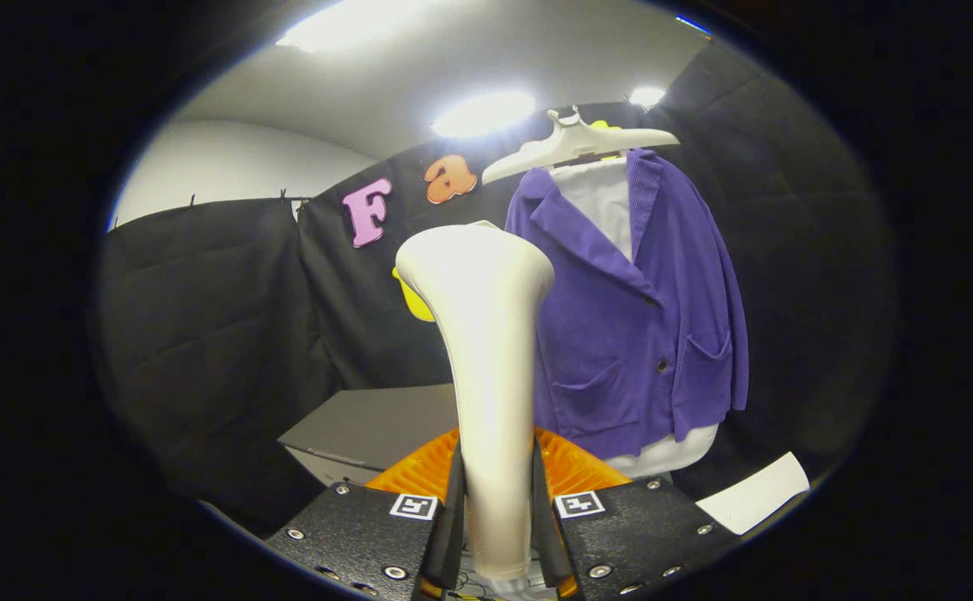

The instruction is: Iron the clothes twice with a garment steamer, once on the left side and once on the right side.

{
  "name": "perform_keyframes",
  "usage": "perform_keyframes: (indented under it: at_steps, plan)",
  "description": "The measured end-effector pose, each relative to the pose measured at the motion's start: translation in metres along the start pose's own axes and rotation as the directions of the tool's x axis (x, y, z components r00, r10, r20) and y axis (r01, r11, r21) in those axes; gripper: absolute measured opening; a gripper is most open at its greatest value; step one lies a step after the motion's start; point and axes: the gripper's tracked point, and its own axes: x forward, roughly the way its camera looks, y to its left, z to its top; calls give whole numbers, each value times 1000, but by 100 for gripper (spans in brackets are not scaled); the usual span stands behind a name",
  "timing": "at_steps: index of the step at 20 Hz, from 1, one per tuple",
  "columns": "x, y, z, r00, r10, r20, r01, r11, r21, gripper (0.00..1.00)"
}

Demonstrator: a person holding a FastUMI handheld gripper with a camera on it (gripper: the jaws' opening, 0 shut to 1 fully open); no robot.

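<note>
grey box (370,426), white sheet (755,492)

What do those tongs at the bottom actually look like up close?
The tongs are two flat black blocks with a speckled matte finish, studded with silver screws. Each carries a small white square tag with a black pattern. Thin dark fingers line the inner edges, and ribbed orange plastic sits behind them.

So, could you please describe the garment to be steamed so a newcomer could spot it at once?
Look along the black cloth wall to the white hanger. The purple jacket hangs there, beyond the gripper shut on the white steamer. It is buttoned, with two front pockets, over a white garment.
</note>
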Motion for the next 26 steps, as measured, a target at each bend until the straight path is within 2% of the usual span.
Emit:
perform_keyframes:
  at_steps: [5, 8, 11, 18, 22, 26]
  plan:
    - [67, -31, 50, 994, -72, 80, 69, 997, 37, 37]
    - [105, -49, 56, 992, -102, 67, 101, 994, 31, 37]
    - [132, -76, 49, 985, -164, 44, 164, 986, -6, 37]
    - [149, -105, -33, 979, -187, -84, 187, 982, -5, 37]
    - [152, -119, -97, 961, -197, -192, 202, 979, 7, 37]
    - [149, -123, -137, 945, -213, -249, 223, 975, 15, 37]
